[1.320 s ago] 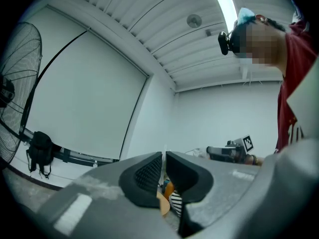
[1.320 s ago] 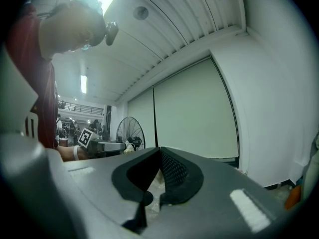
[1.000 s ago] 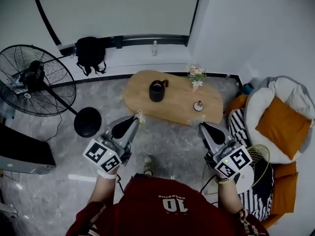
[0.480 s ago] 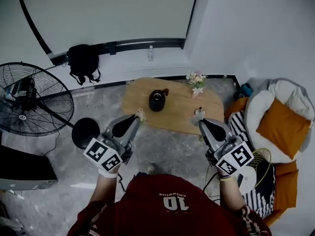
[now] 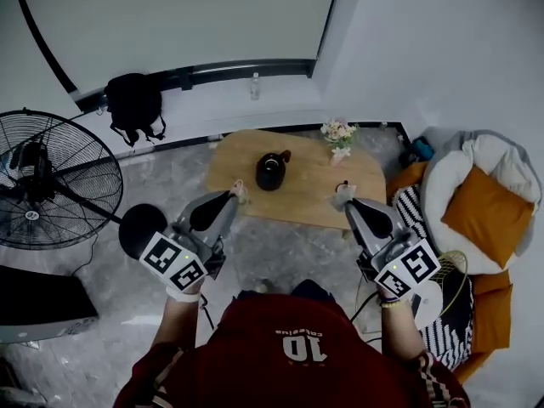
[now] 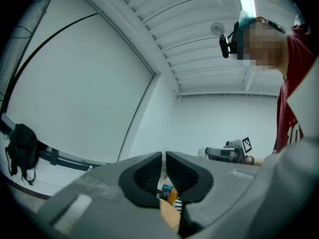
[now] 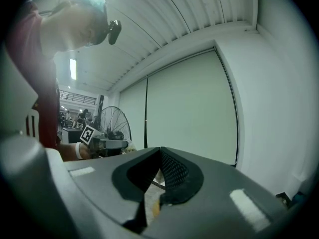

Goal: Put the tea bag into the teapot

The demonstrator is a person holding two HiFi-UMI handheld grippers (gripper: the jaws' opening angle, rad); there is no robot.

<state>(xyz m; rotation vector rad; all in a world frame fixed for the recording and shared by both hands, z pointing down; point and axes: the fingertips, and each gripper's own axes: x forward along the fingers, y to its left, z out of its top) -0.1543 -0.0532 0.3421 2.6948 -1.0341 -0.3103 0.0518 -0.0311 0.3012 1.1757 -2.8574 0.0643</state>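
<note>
The left claw (image 5: 238, 195) is clamped on a thin pale slip, by my reading the tea bag (image 5: 241, 190), held in the air at the tabletop's (image 5: 310, 202) near edge. The right claw (image 5: 347, 201) has its jaws pressed together; whether it pinches anything I cannot tell. Farther on, the dark teapot (image 5: 271, 170) stands near the middle of the tabletop, well apart from both claws, with a small vase of flowers (image 5: 338, 133) at the far edge. So the bag is picked up but not delivered: carrying it over the pot's mouth and letting go are left.
</note>
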